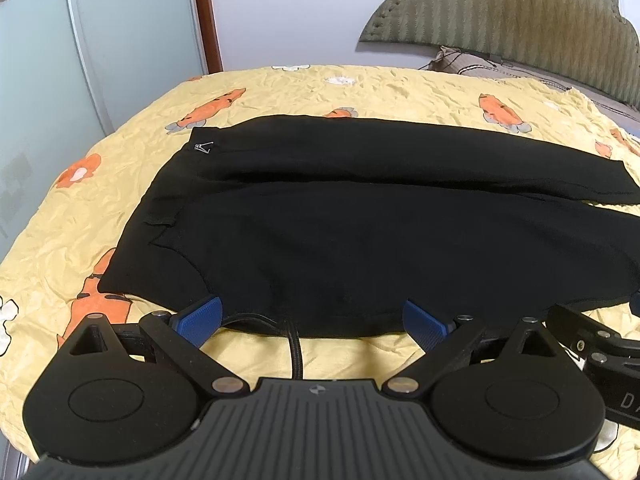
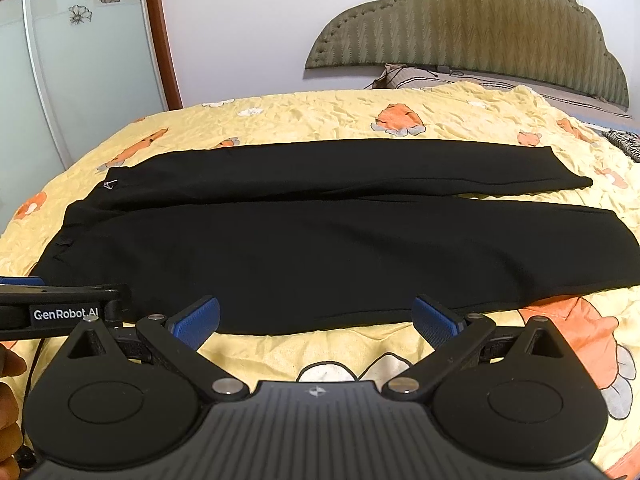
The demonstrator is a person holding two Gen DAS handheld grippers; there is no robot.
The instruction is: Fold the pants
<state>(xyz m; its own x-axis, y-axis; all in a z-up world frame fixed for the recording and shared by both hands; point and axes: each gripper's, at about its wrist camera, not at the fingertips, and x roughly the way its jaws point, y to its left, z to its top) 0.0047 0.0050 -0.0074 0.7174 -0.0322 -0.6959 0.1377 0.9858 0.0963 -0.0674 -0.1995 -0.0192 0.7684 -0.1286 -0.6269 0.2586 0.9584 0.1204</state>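
Note:
Black pants lie flat on the yellow bedspread, waistband to the left with a small white logo, both legs stretching right side by side. They also show in the right wrist view. My left gripper is open with blue pads at the near edge of the pants by the waist end. My right gripper is open and empty at the near edge of the closer leg. The right gripper's body shows in the left wrist view; the left gripper's body shows in the right wrist view.
The bedspread has orange carrot prints. A padded headboard and pillow are at the back right. A glass sliding door stands at the left. A black cable runs under the left gripper.

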